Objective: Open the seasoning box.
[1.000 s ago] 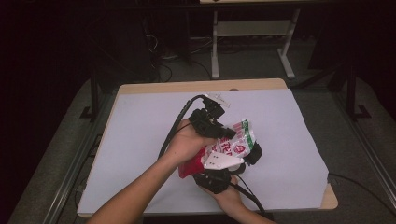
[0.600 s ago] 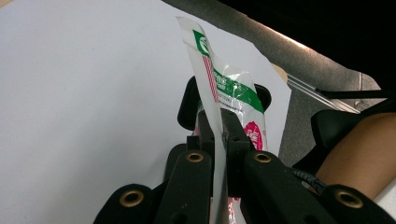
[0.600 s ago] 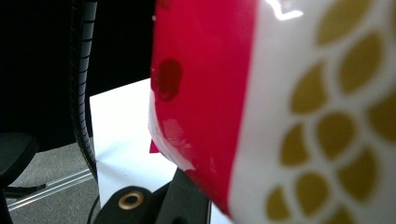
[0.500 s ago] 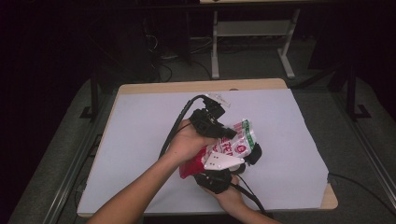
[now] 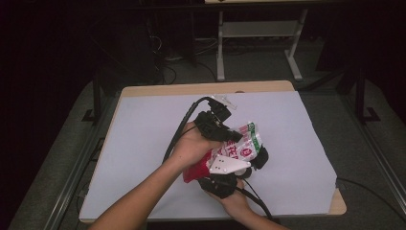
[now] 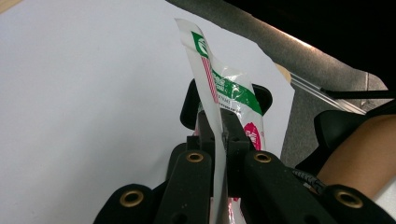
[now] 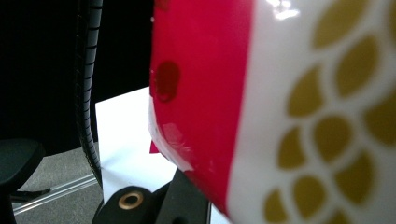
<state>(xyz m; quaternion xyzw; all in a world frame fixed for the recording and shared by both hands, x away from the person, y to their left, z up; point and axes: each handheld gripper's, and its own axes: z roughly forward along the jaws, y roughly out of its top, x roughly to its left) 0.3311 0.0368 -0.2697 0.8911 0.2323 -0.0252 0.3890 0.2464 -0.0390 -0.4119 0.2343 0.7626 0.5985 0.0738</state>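
While both hands met over the middle of the white table (image 5: 143,143), the snack packet (image 5: 239,146) hung between the two tools. Closed on its thin sealed edge, the left gripper (image 6: 218,133) pinched the film between its black jaws. Lower and nearer, the right gripper (image 5: 225,179) was clamped on the packet's red end, which pressed close against its camera. Long axis ran from near-left to far-right, with the green-and-white end pointing far-right and upward.

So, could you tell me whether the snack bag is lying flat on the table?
No, both tongs hold the snack bag up.
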